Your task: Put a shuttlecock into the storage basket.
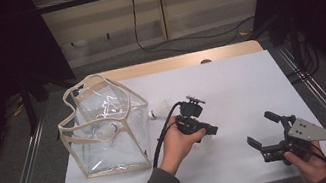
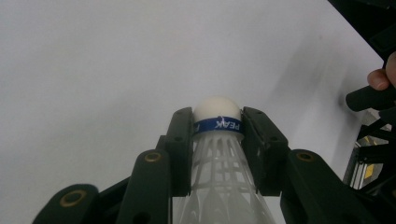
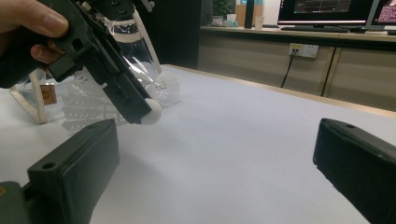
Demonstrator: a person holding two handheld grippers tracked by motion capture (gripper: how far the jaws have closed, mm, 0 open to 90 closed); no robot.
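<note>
While the left gripper [image 2: 218, 140] is clamped on one shuttlecock [image 2: 218, 154], its two jaws press the sides of the blue band just below the white cork, which pokes out past the jaw tips; the feather skirt runs back between the jaws toward the camera. In the high view this left gripper [image 1: 211, 130] is held above the white table cover [image 1: 231, 89] by one hand [image 1: 178, 144], pointing across toward the right gripper [image 1: 266, 135].

Counting the things: two grippers, one clear plastic bag [image 1: 106, 127] with cream trim, and at least two more shuttlecocks. One loose shuttlecock [image 1: 157, 113] lies on the cover beyond the left gripper, between it and the bag. Another pale one [image 1: 107, 130] shows inside the bag, though how many lie there I cannot tell through the glare.

The right gripper [image 3: 219, 163] has its jaws wide apart with nothing between them, held low near the cover, well apart from the left one. From its view, the left gripper [image 3: 147, 112] and held cork [image 3: 152, 111] stand in front of the bag [image 3: 140, 56] and partly hide the white skirts [image 3: 163, 86] behind.
</note>
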